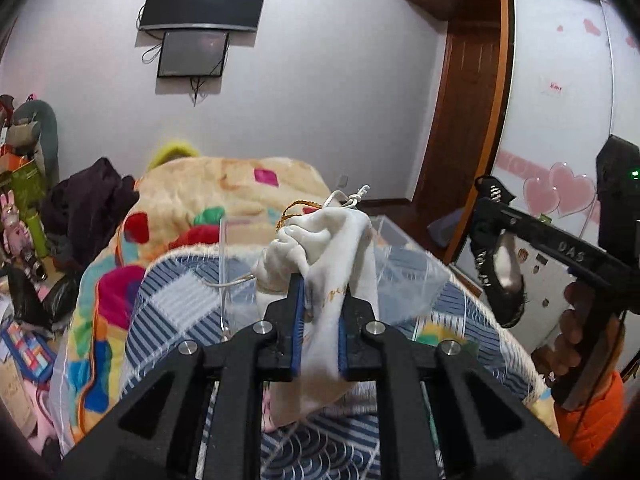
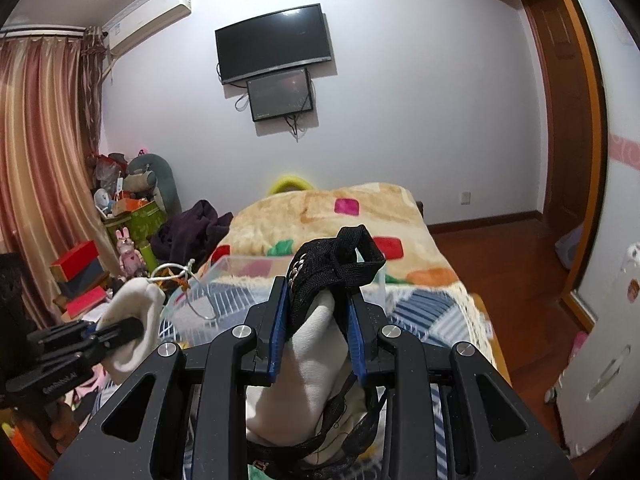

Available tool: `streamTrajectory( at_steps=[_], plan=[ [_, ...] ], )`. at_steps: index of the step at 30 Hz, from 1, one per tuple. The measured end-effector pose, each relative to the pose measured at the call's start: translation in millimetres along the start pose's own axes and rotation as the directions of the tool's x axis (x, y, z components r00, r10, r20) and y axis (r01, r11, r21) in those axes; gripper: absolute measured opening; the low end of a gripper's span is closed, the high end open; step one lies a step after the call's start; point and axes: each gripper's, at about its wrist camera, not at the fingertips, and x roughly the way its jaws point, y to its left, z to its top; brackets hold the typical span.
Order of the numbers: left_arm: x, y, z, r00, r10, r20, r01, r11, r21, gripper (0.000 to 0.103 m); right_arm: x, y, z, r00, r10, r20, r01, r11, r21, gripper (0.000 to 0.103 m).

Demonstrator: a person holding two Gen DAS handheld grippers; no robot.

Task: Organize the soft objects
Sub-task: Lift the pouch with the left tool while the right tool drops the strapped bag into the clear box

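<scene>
My left gripper is shut on a white drawstring pouch with a white cord and a gold cord, held above the bed; it also shows in the right wrist view. My right gripper is shut on a black-and-white soft item with black straps and metal studs; it shows in the left wrist view at the right. A clear plastic box sits on the bed just ahead of both grippers, also in the left wrist view.
The bed carries a blue striped cover and a colourful fleece blanket. Dark clothes lie at its left side. Toys and boxes crowd the left corner. A wooden floor and wardrobe lie to the right.
</scene>
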Motion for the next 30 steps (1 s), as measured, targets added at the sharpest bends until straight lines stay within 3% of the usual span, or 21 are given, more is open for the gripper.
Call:
streamTrajectory(
  at_steps=[9,19,25,30],
  plan=[
    [47,8,41,0.999,0.033,-0.029,-0.031,0.998,0.05,0.013,44,10,29,0.999,-0.041,-0.014,0.04,0.997,-0.073,0.025],
    [113,26,42,0.986,0.065,-0.155,-0.061,0.998,0.034,0.013,105,11,28,0.984,-0.095,-0.151,0.073,0.987,-0.143,0.025],
    [147,26,30,0.959,0.05,-0.281,-0.044,0.999,0.025,0.013,129,8,16,0.949,-0.127,-0.289,0.067,0.976,-0.208,0.025],
    [162,26,19,0.94,0.066,-0.335,-0.057,0.998,0.036,0.013,137,8,4,0.91,-0.099,-0.403,0.0,0.971,-0.238,0.028]
  ],
)
